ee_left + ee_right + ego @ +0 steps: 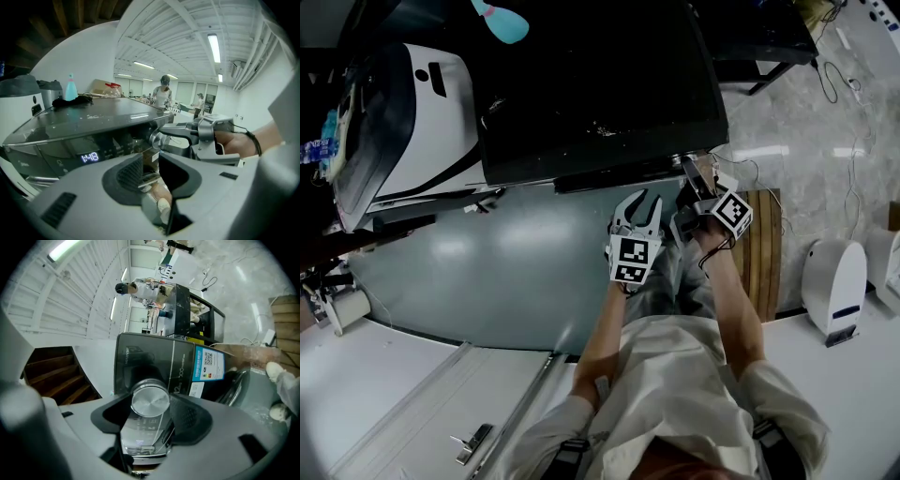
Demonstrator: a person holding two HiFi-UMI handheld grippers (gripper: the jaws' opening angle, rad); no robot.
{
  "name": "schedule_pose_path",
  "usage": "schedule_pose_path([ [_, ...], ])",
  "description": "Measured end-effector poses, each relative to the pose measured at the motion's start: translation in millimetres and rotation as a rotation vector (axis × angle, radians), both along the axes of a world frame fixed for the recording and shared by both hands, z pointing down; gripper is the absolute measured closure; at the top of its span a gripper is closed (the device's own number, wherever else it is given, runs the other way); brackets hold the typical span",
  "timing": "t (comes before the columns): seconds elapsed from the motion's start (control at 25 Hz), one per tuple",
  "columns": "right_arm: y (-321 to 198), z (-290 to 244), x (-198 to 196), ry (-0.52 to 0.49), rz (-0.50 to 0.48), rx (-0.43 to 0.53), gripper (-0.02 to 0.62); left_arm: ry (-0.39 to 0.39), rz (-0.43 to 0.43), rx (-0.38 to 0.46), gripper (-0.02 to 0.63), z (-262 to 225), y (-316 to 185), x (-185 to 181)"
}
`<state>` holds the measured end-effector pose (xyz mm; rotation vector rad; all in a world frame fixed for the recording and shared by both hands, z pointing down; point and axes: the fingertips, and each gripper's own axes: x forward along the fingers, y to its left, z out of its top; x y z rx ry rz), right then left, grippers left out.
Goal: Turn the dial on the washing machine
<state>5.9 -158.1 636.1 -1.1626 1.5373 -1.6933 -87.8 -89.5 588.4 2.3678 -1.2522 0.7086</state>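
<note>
The washing machine (600, 84) is dark, with a glossy black top, and its control panel (93, 154) shows a lit display (89, 157). A round silver dial (150, 401) sits on the panel's front. My right gripper (150, 409) has its two jaws closed on either side of that dial. In the left gripper view the right gripper's fingers (180, 133) reach to the dial (157, 138) from the right. My left gripper (638, 202) hangs just left of the right gripper (687, 178), in front of the machine. The left gripper (151, 172) is open with nothing in it.
A white appliance (412, 112) stands left of the machine, and a pale blue bottle (502, 21) rests on top at the back. Wooden slats (766, 253) and white units (834, 281) are at the right. Cables (839, 75) lie on the floor. People (164, 92) stand far behind.
</note>
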Motion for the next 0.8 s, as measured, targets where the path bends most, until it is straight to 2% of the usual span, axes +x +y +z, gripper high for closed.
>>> schedule_pose_path([
  [0.16, 0, 1, 2, -0.058, 0.037, -0.012, 0.333, 0.001, 0.003, -0.003, 0.499, 1, 0, 0],
  [0.28, 1, 3, 3, -0.053, 0.042, -0.02, 0.331, 0.003, 0.002, -0.005, 0.499, 3, 0, -1],
  [0.48, 3, 1, 3, 0.022, -0.018, 0.008, 0.318, 0.007, -0.004, -0.003, 0.499, 2, 1, -3],
  [0.8, 15, -2, -3, 0.224, -0.14, 0.049, 0.308, 0.012, -0.01, -0.001, 0.499, 2, 0, -7],
])
